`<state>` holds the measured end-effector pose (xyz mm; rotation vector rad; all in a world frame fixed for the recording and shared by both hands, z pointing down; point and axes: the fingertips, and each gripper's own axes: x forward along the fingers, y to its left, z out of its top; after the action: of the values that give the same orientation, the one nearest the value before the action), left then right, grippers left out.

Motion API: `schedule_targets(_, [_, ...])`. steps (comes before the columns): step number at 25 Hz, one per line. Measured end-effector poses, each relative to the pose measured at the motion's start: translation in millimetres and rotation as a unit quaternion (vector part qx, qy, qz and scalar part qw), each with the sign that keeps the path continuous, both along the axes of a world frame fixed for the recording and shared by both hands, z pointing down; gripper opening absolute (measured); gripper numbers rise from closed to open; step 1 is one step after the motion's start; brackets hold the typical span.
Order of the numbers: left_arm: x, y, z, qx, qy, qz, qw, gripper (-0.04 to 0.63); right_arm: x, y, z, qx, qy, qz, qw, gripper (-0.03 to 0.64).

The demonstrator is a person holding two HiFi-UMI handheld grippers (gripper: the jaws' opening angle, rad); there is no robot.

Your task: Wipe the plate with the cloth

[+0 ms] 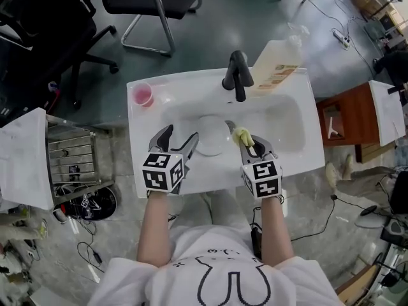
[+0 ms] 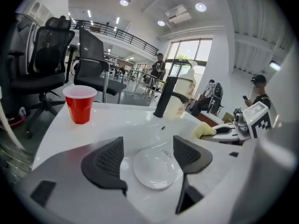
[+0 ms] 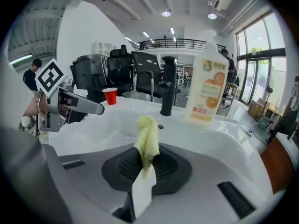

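Yellow cloth [image 3: 146, 135] in down-angled right gripper [image 1: 245, 138]

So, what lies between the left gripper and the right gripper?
The white plate lies in the sink between them; the head view shows it.

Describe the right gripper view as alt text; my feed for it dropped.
The right gripper is shut on a yellow cloth that stands up from between its jaws. Beyond lies a white sink with a black faucet, a bottle to its right and a red cup far back at left.
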<state>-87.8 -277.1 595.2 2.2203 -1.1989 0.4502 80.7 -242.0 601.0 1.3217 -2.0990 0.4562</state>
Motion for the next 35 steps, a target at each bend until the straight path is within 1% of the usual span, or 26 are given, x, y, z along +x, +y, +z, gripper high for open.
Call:
schedule_targets(5, [8.6,-2.8,28.0,-0.071,0.016,0.000,0.9974,0.337,-3.5,-17.8,25.0,-0.045,0.012,-0.039,0.998,0.048])
schedule_targets(8, [12.5,-2.9,43.6,-0.105,0.023,-0.004,0.9943,0.337,-8.4,-21.8,46.8,-0.086,0.029,-0.072,0.993,0.049])
schedule_targets(11, [15.9,-4.5,58.0,-0.135,0.023,-0.003,0.9906,0.337,-11.8,-22.2,70.4,-0.134,0.056,-0.105,0.984,0.048])
schedule_targets(15, [17.6,-4.1,77.8,-0.172,0.025,-0.005,0.9848,0.327,-18.1,-26.3,95.0,-0.178,0.067,-0.129,0.973,0.048])
schedule_targets(19, [15.6,-4.4,97.1,-0.204,0.024,-0.009,0.9786,0.319,-21.0,-24.7,124.2,-0.223,0.100,-0.164,0.956,0.048])
schedule_targets(21, [15.8,-2.8,104.5,-0.218,0.022,-0.007,0.9757,0.318,-20.6,-23.7,136.8,-0.234,0.118,-0.179,0.948,0.048])
schedule_targets(23, [17.2,-2.3,110.0,-0.229,0.021,-0.004,0.9733,0.311,-20.8,-24.7,145.2,-0.240,0.126,-0.186,0.944,0.048])
schedule_targets(27, [23.2,-4.1,114.4,-0.238,0.022,0.008,0.9709,0.304,-19.7,-26.7,154.2,-0.250,0.129,-0.188,0.941,0.048])
schedule_targets(30, [26.6,0.6,122.8,-0.260,0.027,0.013,0.9651,0.283,-20.0,-26.1,155.4,-0.251,0.127,-0.193,0.940,0.048])
schedule_targets(33, [29.6,3.9,131.8,-0.287,0.045,0.010,0.9567,0.216,-19.9,-26.1,155.8,-0.248,0.128,-0.197,0.940,0.048])
schedule_targets(35, [32.3,4.0,132.7,-0.297,0.066,0.006,0.9526,0.137,-19.5,-26.0,155.8,-0.248,0.128,-0.199,0.940,0.048])
